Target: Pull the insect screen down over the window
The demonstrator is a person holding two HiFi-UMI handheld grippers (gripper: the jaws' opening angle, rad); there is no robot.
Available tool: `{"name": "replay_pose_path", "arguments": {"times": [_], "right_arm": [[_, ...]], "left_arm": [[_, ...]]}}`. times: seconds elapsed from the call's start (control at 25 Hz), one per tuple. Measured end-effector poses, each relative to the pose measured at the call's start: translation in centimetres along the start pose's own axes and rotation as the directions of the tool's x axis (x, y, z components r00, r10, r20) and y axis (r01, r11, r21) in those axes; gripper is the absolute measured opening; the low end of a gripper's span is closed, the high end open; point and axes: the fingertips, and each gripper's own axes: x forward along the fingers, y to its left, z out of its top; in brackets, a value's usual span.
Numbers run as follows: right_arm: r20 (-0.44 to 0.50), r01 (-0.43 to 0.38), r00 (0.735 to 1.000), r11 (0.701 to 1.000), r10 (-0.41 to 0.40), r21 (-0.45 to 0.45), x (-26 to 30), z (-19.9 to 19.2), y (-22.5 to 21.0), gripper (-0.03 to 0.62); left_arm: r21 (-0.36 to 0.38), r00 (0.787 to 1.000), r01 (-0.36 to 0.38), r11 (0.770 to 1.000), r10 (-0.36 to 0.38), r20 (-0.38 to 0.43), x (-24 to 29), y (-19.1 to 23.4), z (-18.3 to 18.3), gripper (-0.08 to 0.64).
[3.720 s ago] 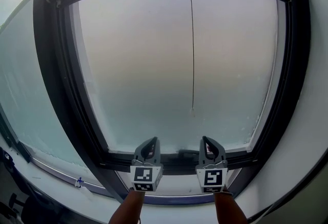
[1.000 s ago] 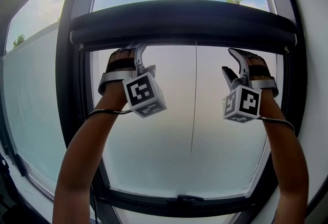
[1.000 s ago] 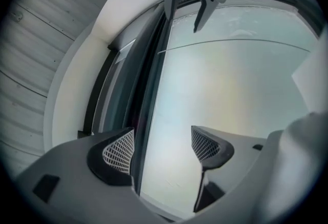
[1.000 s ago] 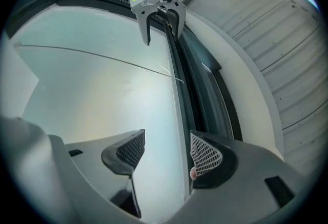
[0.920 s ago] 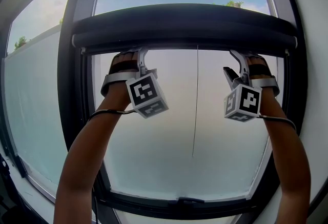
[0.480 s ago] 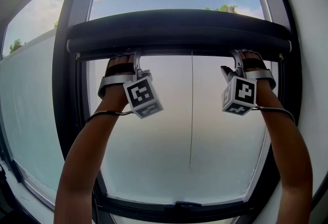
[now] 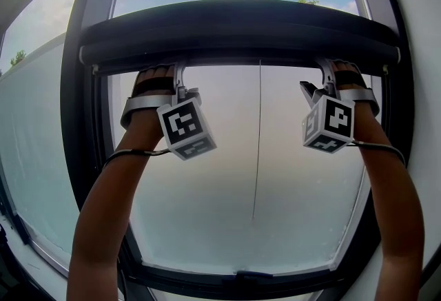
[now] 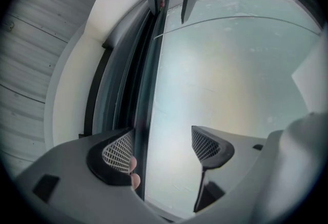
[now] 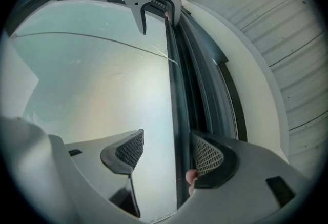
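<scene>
The insect screen's dark rolled bar (image 7: 241,34) runs across the top of the window, above frosted glass (image 7: 220,189). Both arms are raised to its lower edge. My left gripper (image 7: 178,78) reaches the bar's underside at the left, my right gripper (image 7: 321,76) at the right. In the left gripper view the bar's thin dark edge (image 8: 146,115) passes between the wide-apart jaws of the left gripper (image 8: 159,138), close beside one pad. In the right gripper view the same edge (image 9: 177,115) runs through the open right gripper (image 9: 168,141), near its right-hand pad.
A thin cord (image 7: 256,148) hangs down the middle of the pane. The dark window frame (image 7: 83,155) encloses the glass, with a handle at the bottom rail (image 7: 241,277). A white wall (image 7: 420,120) lies to the right. Each gripper view shows the other gripper far along the bar.
Both grippers rose from the window's bottom rail to the rolled bar at the top. Over the last second they closed the last gap up to its lower edge.
</scene>
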Motion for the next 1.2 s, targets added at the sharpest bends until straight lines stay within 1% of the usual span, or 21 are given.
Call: {"name": "replay_pose_path", "arguments": {"times": [0.08, 0.16, 0.24, 0.48, 0.64, 0.76, 0.84, 0.96, 1.2], "right_arm": [[-0.007, -0.015, 1.0, 1.0, 0.015, 0.017, -0.3, -0.1, 0.4, 0.268], [-0.021, -0.034, 0.999, 0.999, 0.034, 0.006, -0.5, -0.4, 1.1, 0.281], [-0.033, -0.05, 0.998, 0.999, 0.049, -0.01, -0.7, -0.5, 1.8, 0.281], [-0.058, -0.093, 0.994, 0.995, 0.091, -0.022, -1.4, -0.3, 2.9, 0.287], [-0.083, -0.128, 0.989, 0.991, 0.125, -0.032, -1.9, -0.3, 3.5, 0.287], [-0.086, -0.147, 0.986, 0.989, 0.143, -0.036, -3.0, -0.4, 4.8, 0.287], [-0.086, -0.156, 0.985, 0.987, 0.152, -0.038, -3.8, -0.5, 5.9, 0.287], [-0.089, -0.173, 0.982, 0.985, 0.169, -0.028, -4.5, -0.3, 6.9, 0.287], [-0.108, -0.223, 0.969, 0.975, 0.22, -0.016, -6.1, -0.1, 8.9, 0.287]], "left_arm": [[0.006, 1.0, 0.008, 1.0, -0.008, 0.007, -0.2, -0.4, 0.2, 0.333], [0.023, 1.0, 0.025, 0.999, -0.025, 0.01, -0.5, -1.0, 0.2, 0.333], [0.021, 0.999, 0.044, 0.999, -0.044, 0.013, -0.9, -1.5, 0.1, 0.333], [-0.045, 0.996, 0.089, 0.995, -0.089, 0.015, -1.7, -2.3, 0.1, 0.333], [-0.043, 0.994, 0.104, 0.994, -0.104, 0.016, -2.2, -3.0, 0.0, 0.333], [-0.079, 0.991, 0.13, 0.988, -0.128, 0.024, -3.2, -4.1, 0.2, 0.333], [-0.06, 0.992, 0.125, 0.99, -0.125, 0.007, -3.8, -5.1, 0.2, 0.333], [0.021, 0.991, 0.124, 0.992, -0.122, -0.047, -4.3, -6.5, -0.5, 0.333], [0.029, 0.98, 0.191, 0.981, -0.19, -0.052, -5.8, -8.2, -0.5, 0.333]]}}
